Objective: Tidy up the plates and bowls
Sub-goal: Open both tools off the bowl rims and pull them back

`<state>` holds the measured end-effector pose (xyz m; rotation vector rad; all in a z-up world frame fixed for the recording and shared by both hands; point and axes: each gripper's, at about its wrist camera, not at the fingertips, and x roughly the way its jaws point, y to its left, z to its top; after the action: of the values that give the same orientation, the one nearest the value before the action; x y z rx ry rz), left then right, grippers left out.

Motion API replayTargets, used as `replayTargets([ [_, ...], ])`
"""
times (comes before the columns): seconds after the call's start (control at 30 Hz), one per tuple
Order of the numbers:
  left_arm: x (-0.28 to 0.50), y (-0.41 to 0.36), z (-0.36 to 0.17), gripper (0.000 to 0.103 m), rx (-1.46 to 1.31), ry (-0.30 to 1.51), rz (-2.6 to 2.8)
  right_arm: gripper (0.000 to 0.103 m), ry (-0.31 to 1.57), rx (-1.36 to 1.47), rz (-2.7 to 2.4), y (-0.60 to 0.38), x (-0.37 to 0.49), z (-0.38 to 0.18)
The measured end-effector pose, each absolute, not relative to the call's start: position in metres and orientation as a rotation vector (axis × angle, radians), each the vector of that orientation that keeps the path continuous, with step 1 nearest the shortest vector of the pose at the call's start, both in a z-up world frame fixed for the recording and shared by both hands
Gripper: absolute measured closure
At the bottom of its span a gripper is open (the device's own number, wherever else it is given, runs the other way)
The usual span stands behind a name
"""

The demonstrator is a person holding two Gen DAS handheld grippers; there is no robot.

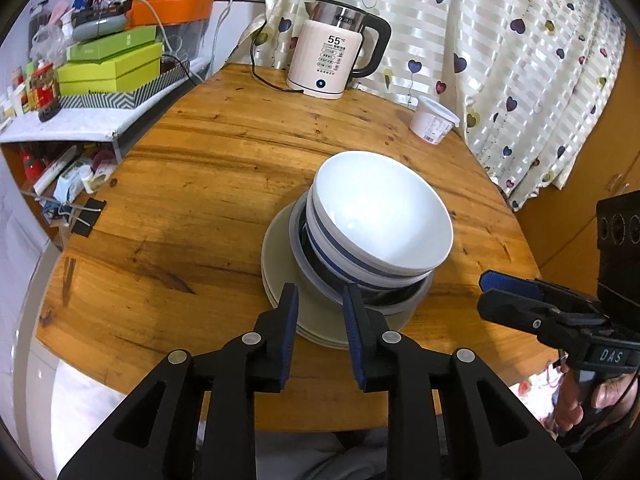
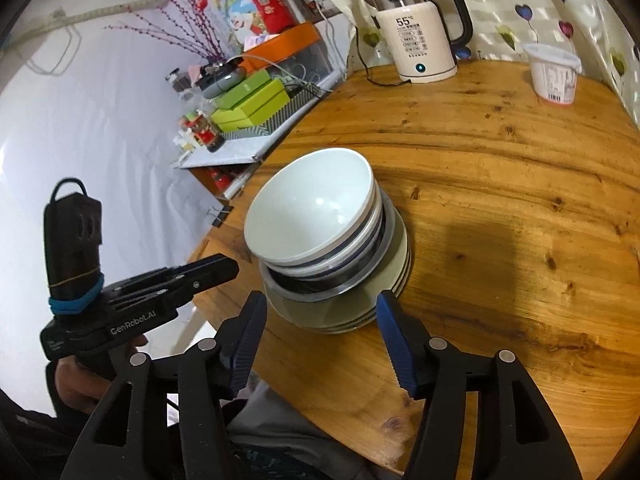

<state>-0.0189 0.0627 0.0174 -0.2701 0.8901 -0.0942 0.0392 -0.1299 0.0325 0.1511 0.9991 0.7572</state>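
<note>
The white bowls (image 1: pixel 380 216) are already nested together on the stack of plates (image 1: pixel 288 304), near the front edge of the wooden table (image 1: pixel 192 184). The sorting looks nearly finished. Nothing is held: the left gripper (image 1: pixel 320 308) is spread a little, the right gripper (image 2: pixel 320 316) wide.

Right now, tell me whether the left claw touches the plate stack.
Apart. The right wrist view shows the left claw beside the plate stack, with a gap between.
</note>
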Motion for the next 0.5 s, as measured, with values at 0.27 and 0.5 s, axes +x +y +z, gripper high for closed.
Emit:
replayTargets([
  [0.27, -0.02, 0.054, 0.019, 0.061, -0.204, 0.873, -0.064, 0.038, 0.974, 0.068, 0.741, -0.12, 0.033, 0.034],
  [0.5, -0.017, 0.05, 0.015, 0.06, -0.163, 0.877, -0.033, 0.037, 0.973, 0.03, 0.732, -0.115, 0.034, 0.031],
])
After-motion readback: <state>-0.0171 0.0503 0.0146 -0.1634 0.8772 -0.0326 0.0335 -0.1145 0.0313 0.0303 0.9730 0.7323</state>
